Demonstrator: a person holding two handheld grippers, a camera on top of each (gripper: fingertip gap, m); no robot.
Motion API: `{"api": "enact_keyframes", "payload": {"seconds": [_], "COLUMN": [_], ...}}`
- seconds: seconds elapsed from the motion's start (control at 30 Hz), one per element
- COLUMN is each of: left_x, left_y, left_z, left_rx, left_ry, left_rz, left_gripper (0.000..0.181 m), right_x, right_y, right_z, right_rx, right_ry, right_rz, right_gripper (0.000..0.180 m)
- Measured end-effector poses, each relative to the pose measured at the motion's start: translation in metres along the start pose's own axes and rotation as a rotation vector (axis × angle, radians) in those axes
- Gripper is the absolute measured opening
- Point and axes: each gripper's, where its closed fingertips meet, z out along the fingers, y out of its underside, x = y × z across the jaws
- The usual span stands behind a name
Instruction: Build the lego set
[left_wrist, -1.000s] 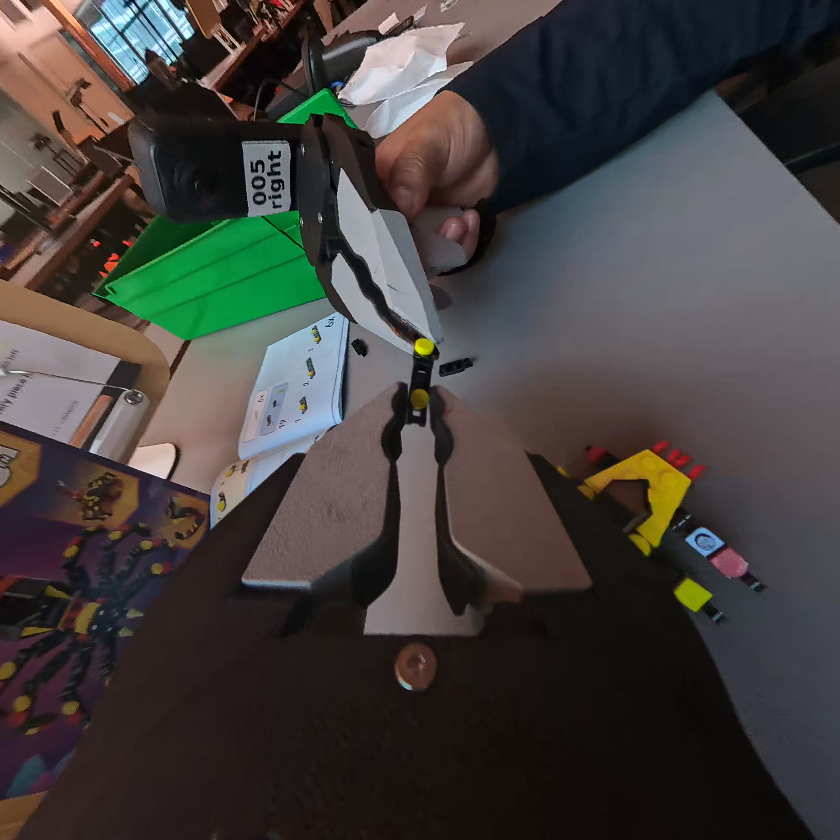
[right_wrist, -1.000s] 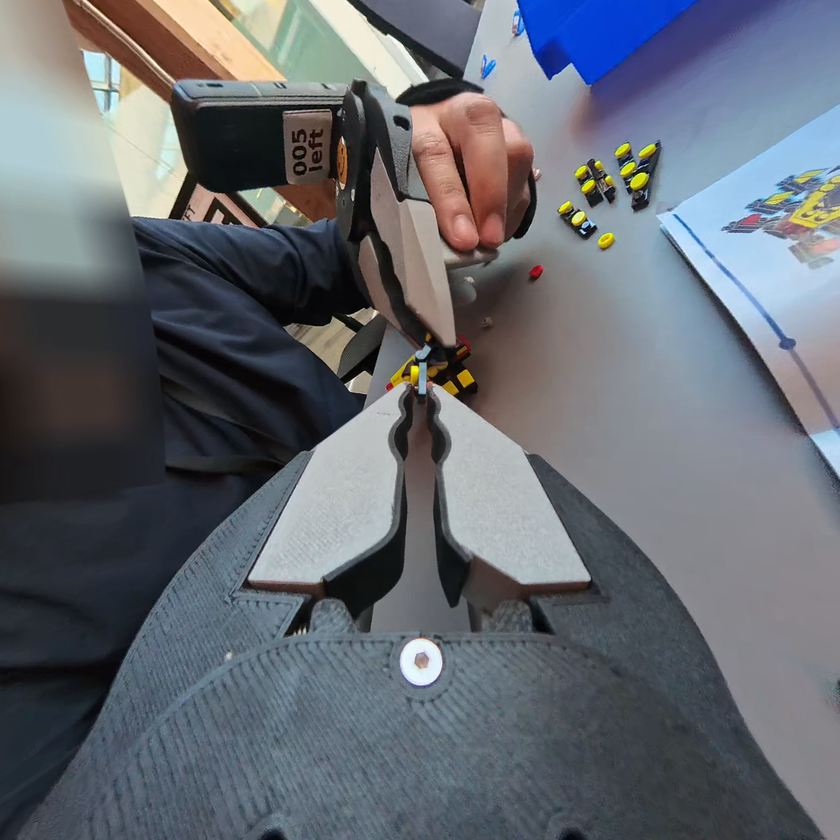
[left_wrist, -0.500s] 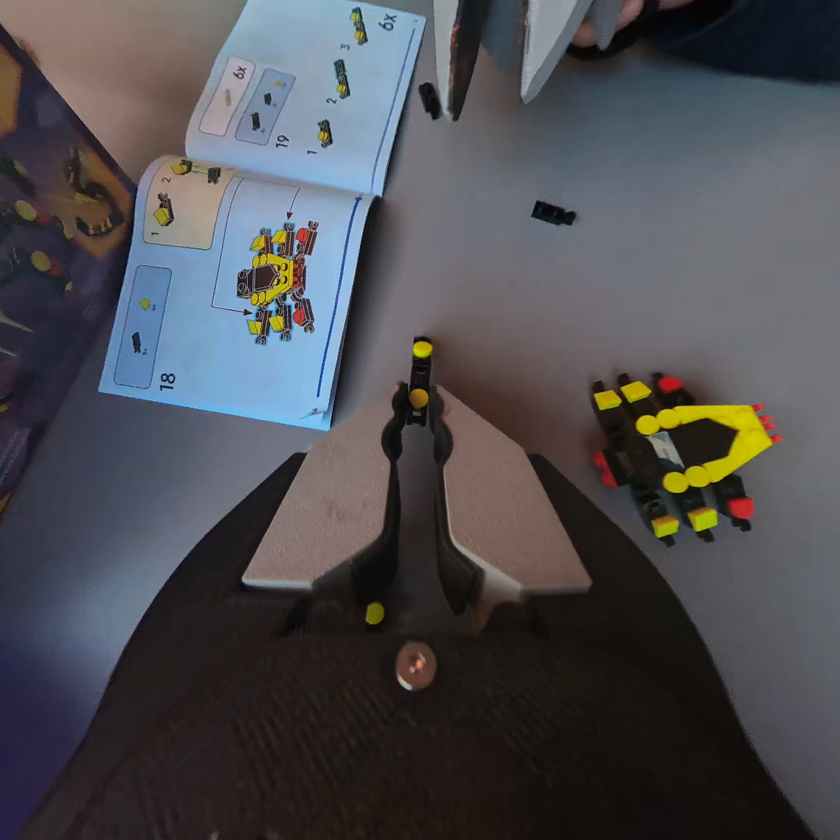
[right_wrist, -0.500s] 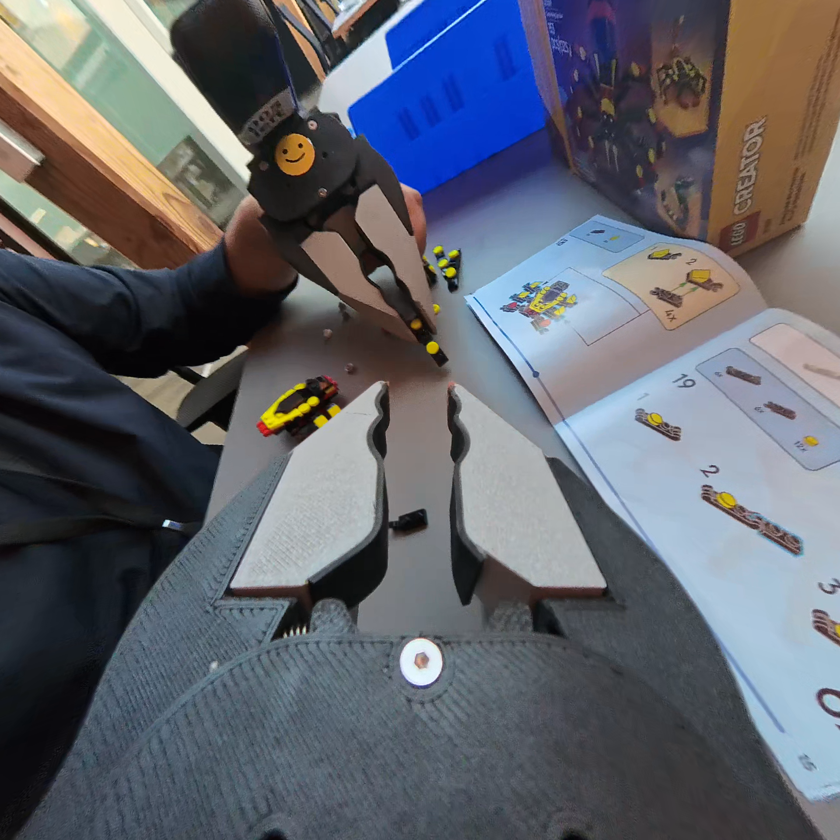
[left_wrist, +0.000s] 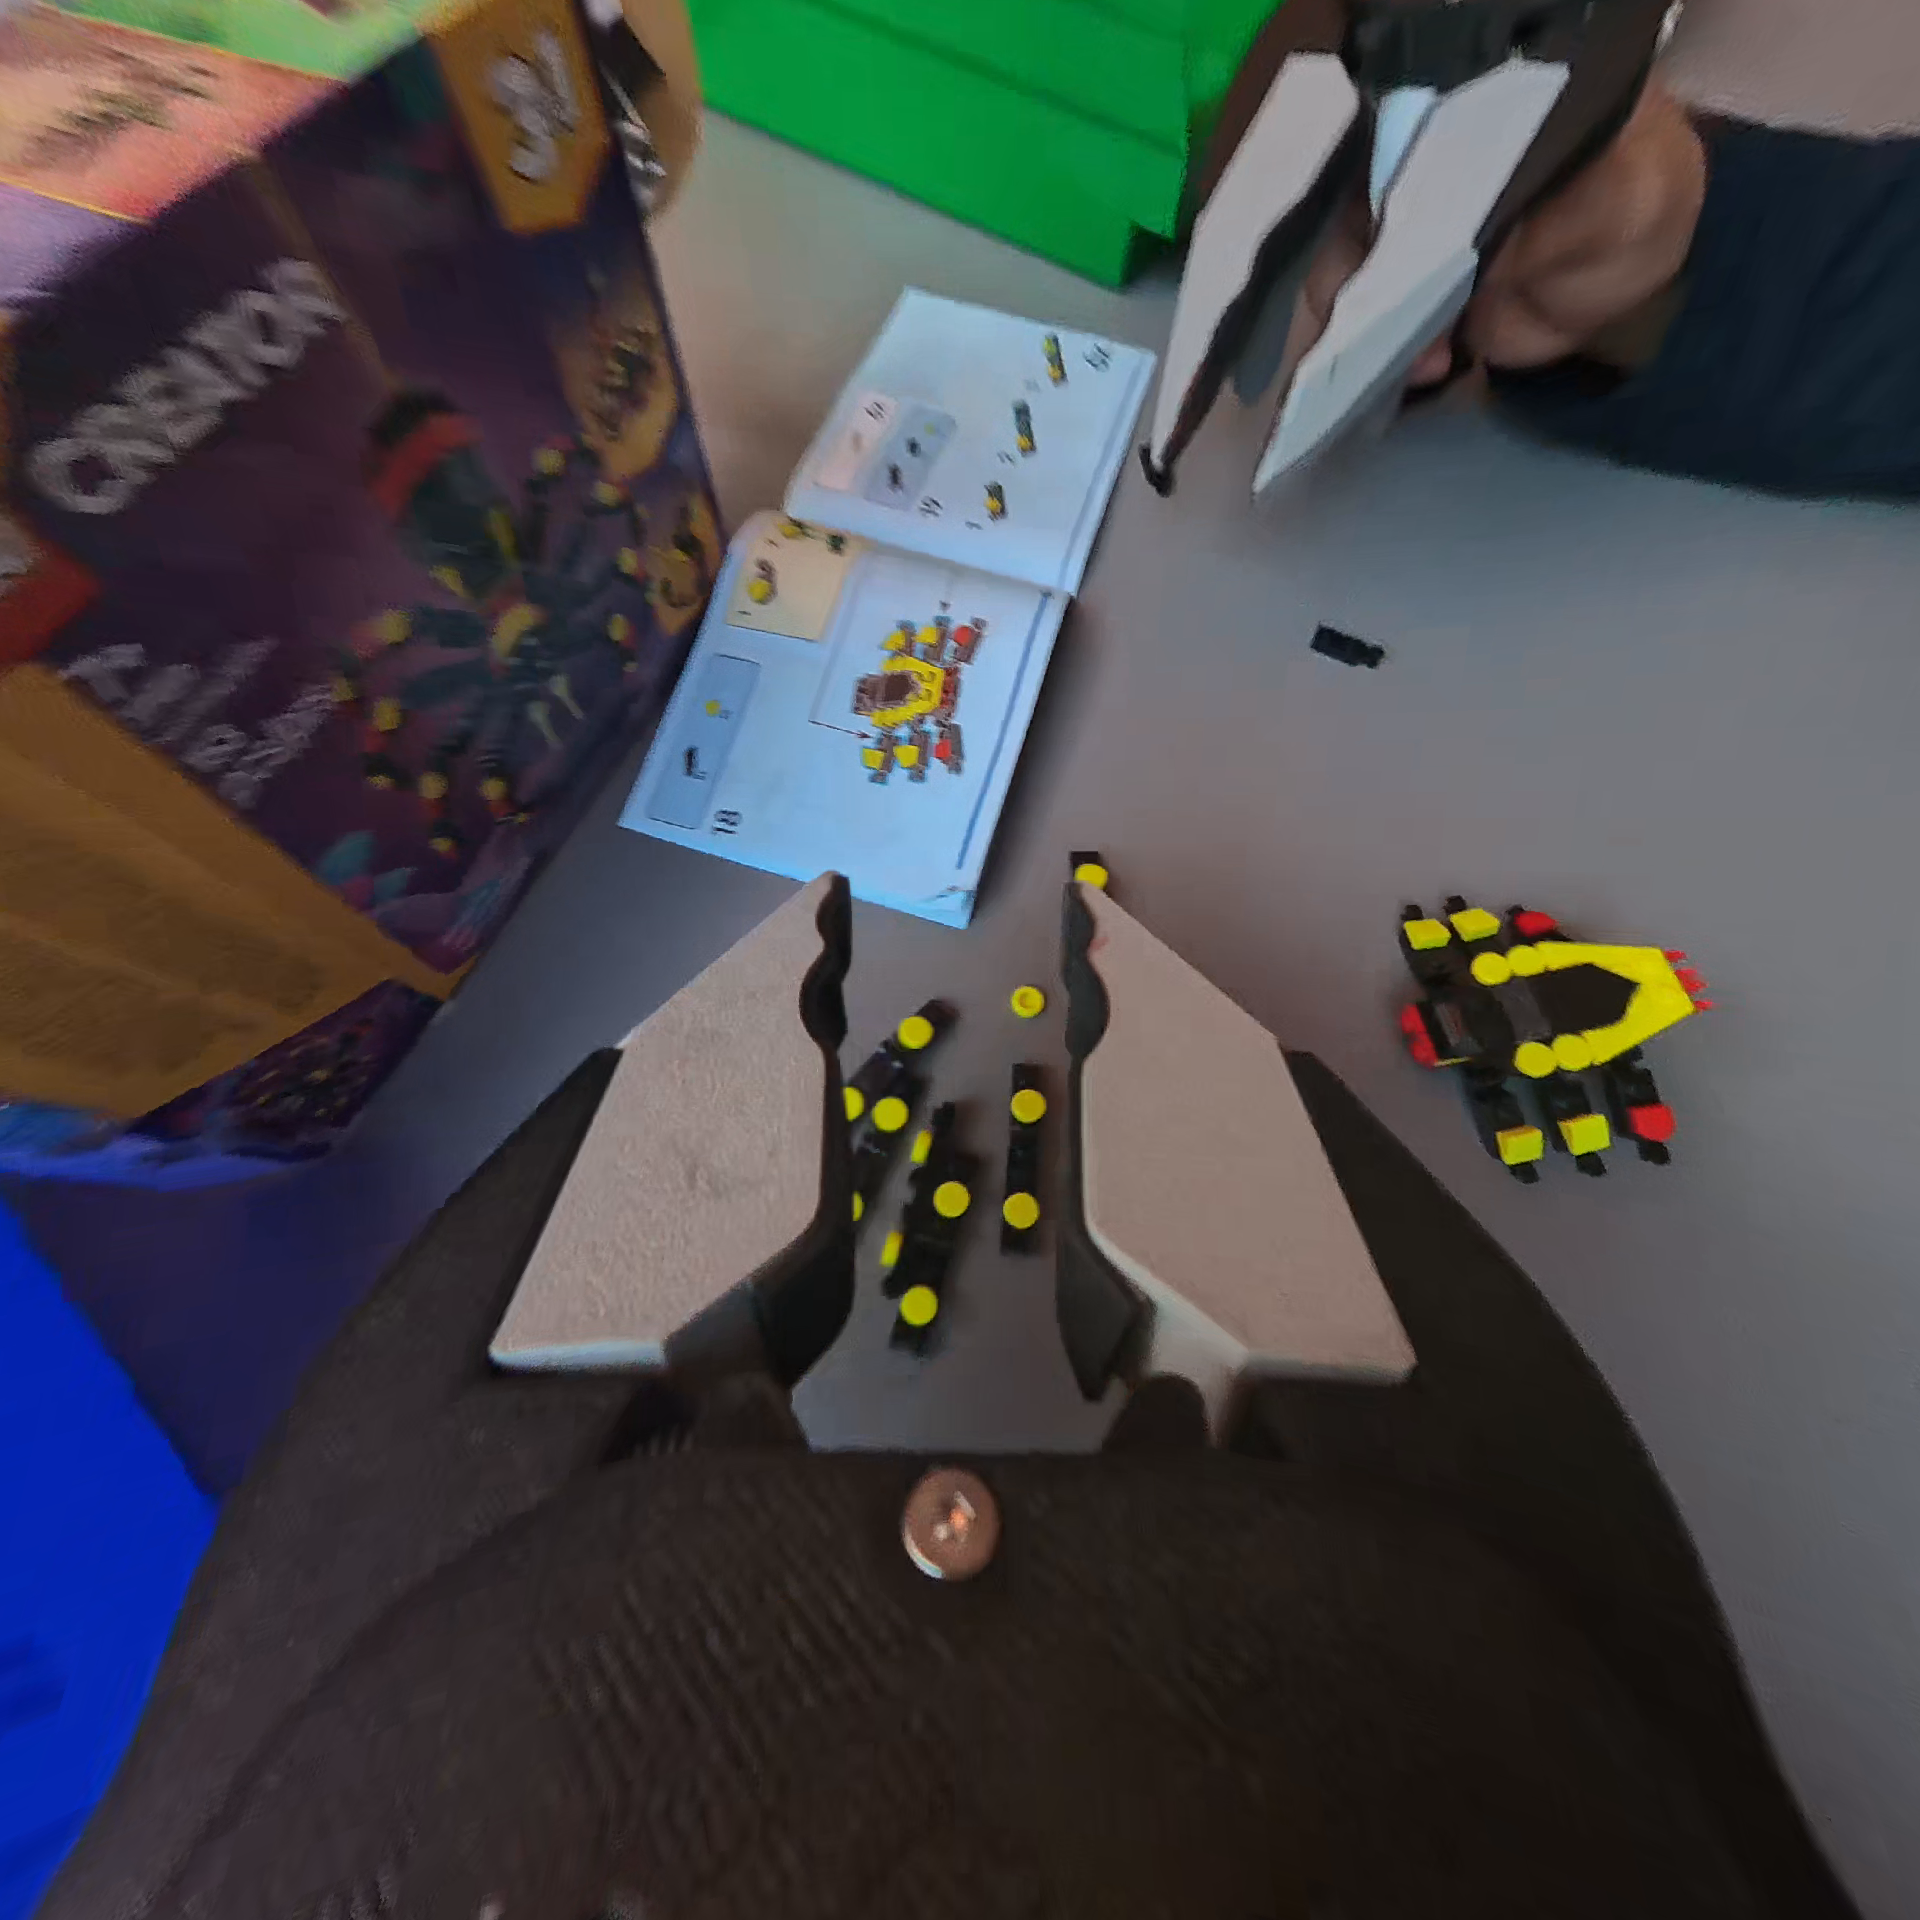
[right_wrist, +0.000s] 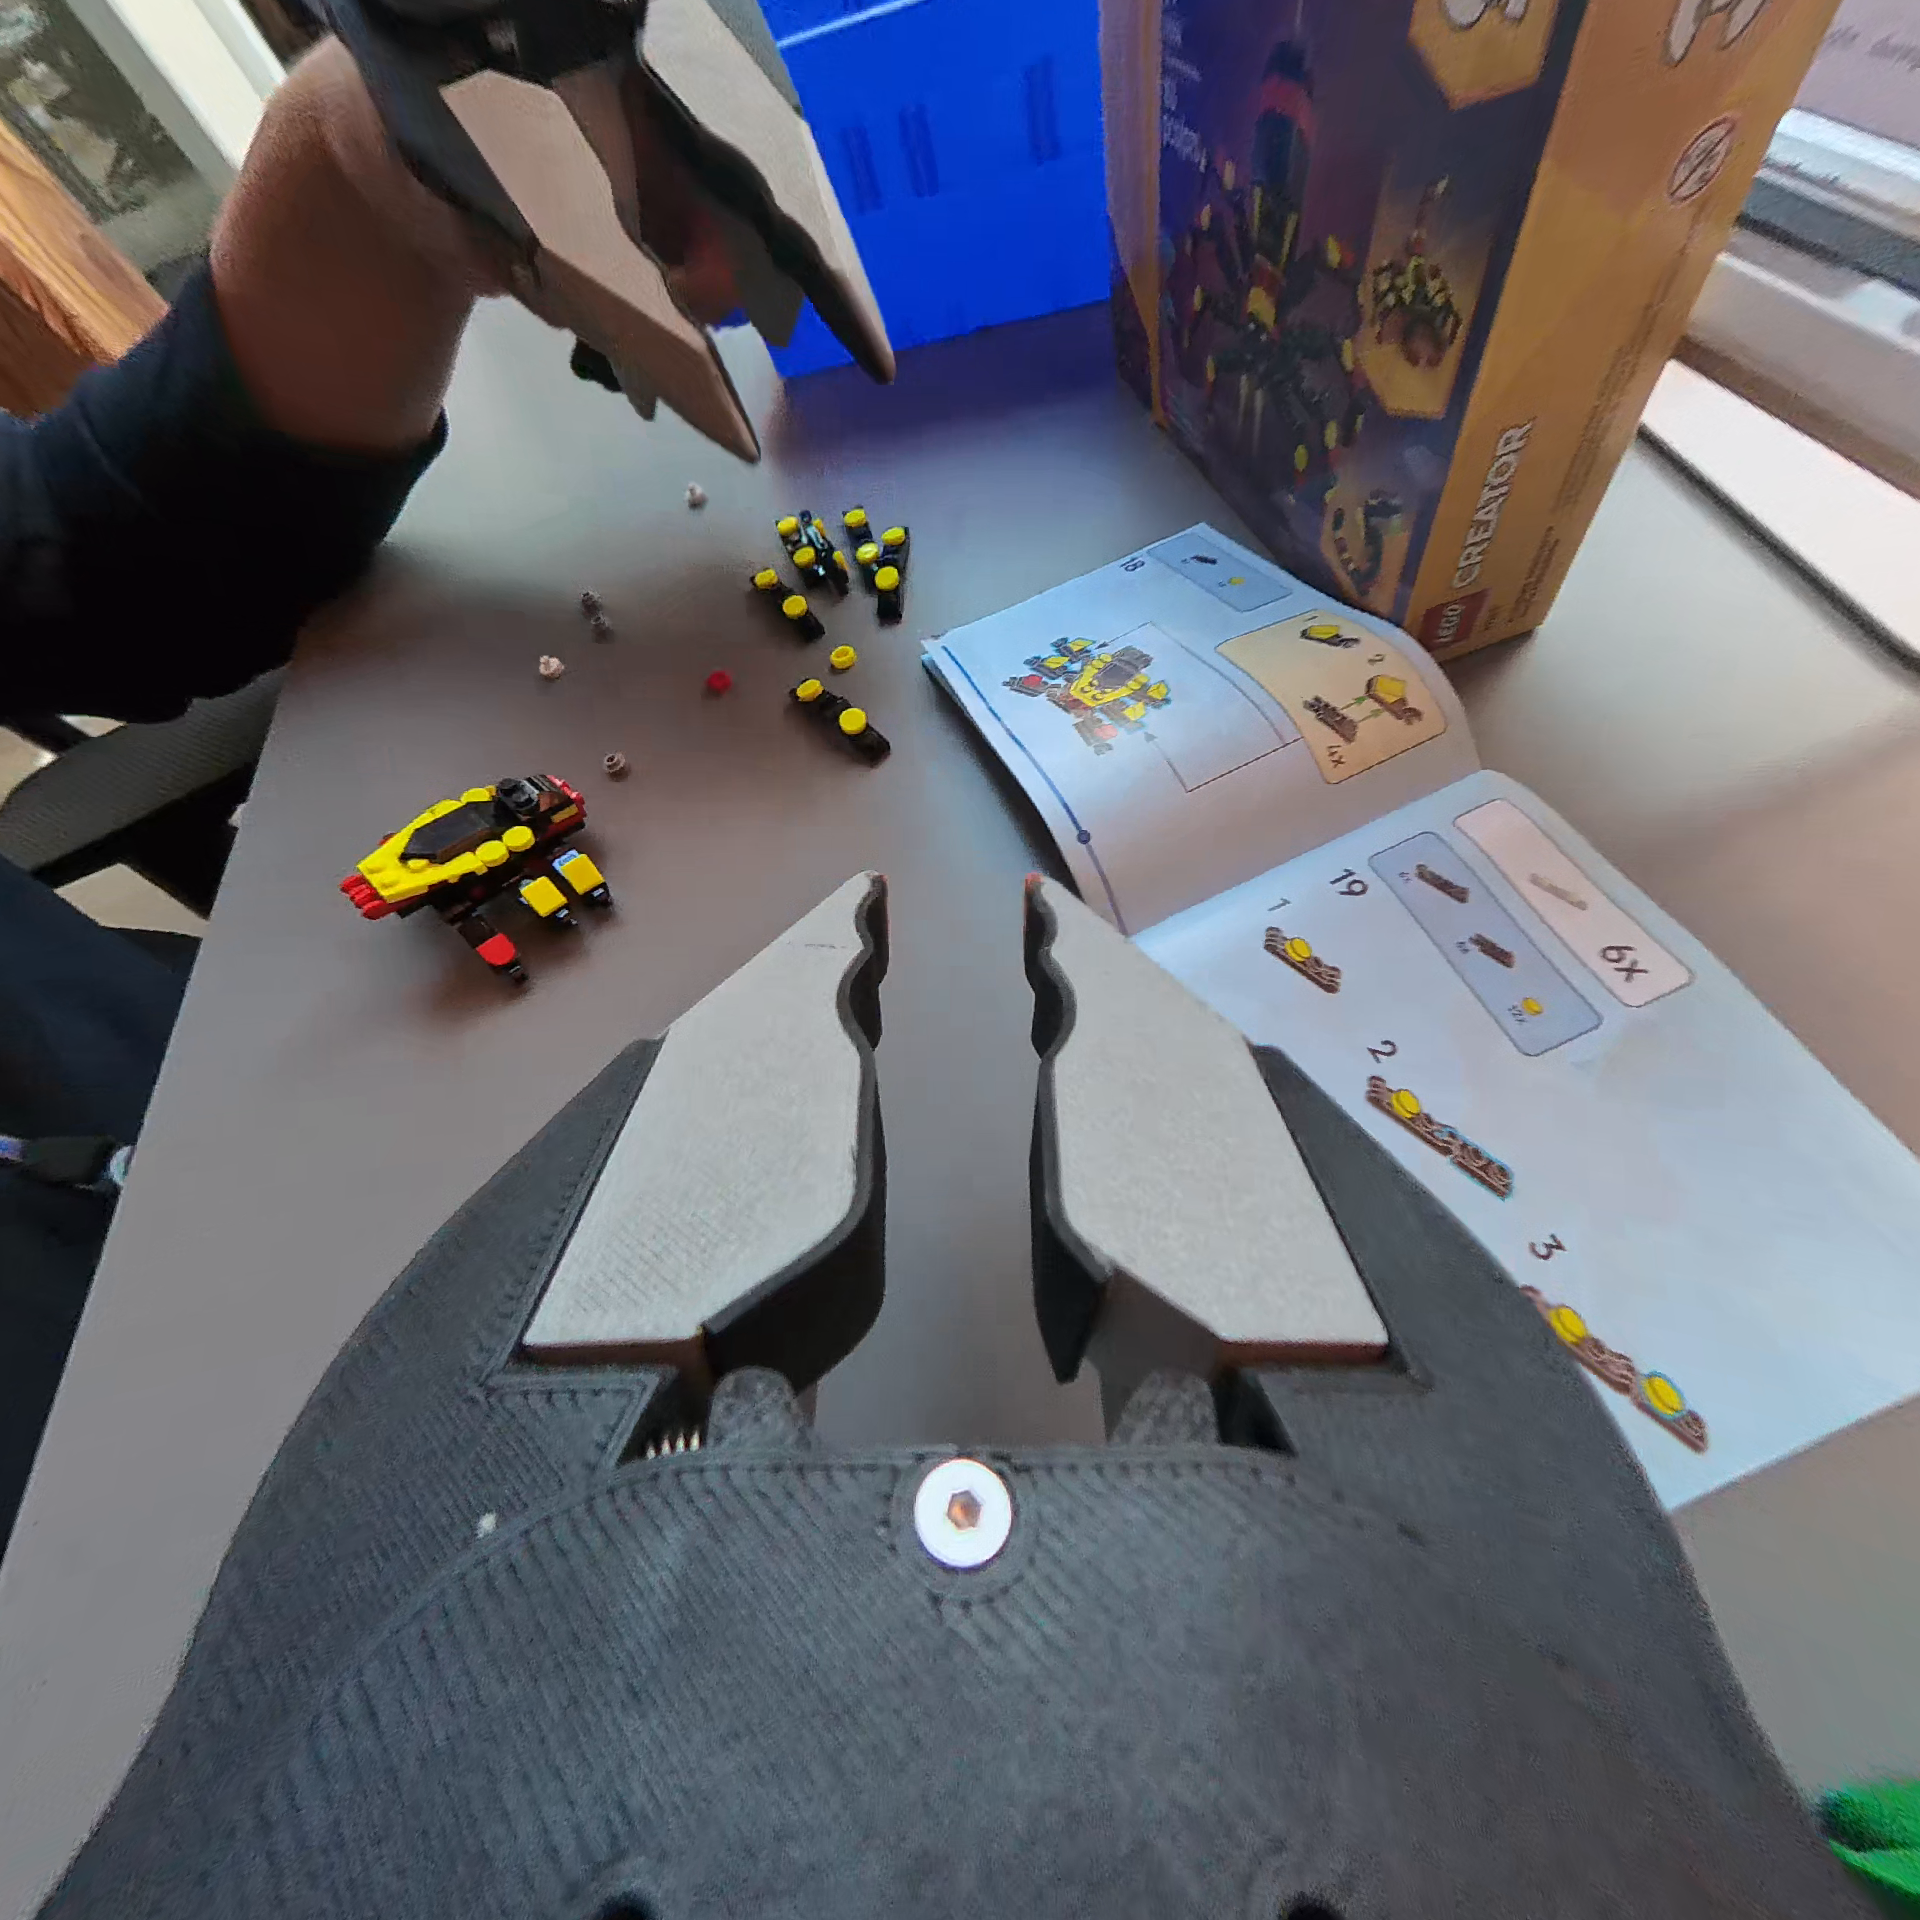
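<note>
My left gripper (left_wrist: 956, 904) is open and empty, above several black leg pieces with yellow studs (left_wrist: 935, 1153) lying on the grey table. One more such leg (left_wrist: 1086, 868) lies at its right fingertip, beside a loose yellow stud (left_wrist: 1027, 1000). The yellow, black and red partly built model (left_wrist: 1548, 1029) sits to the right. My right gripper (right_wrist: 956, 904) is open and empty above bare table. In its view the left gripper (right_wrist: 816, 416) hangs open over the legs (right_wrist: 842, 561), with the model (right_wrist: 478, 852) at left. The right gripper (left_wrist: 1210, 483) shows open at top.
The open instruction booklet (left_wrist: 904, 644) (right_wrist: 1351, 935) lies beside the purple and yellow set box (left_wrist: 312, 623) (right_wrist: 1455, 312). A small black piece (left_wrist: 1345, 644) lies alone. A green box (left_wrist: 987, 125) and a blue bin (right_wrist: 935, 156) stand behind. Tiny tan pieces (right_wrist: 592, 608) and a red stud (right_wrist: 717, 681) are scattered.
My left gripper has opened and let go of the black leg with yellow studs, which now lies on the table, and has moved over the other legs. My right gripper opened and drew away.
</note>
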Motion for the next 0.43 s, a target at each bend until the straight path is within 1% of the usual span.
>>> {"api": "enact_keyframes", "payload": {"seconds": [0.03,0.17,0.43], "left_x": [-0.007,-0.017,-0.025], "left_y": [-0.002,-0.001,0.012], "left_z": [-0.006,-0.019,-0.019], "left_rx": [0.023,0.039,-0.013], "left_ry": [-0.024,-0.054,-0.091], "left_rz": [-0.014,-0.037,-0.028], "left_gripper": [0.039,0.039,0.036], "right_x": [0.002,0.01,0.02], "right_y": [-0.002,-0.001,0.005], "right_z": [-0.001,-0.003,-0.003], "right_rx": [0.015,0.031,0.019], "right_ry": [0.015,0.059,0.115], "right_rz": [-0.014,-0.044,-0.074], "right_gripper": [0.023,0.022,0.022]}}
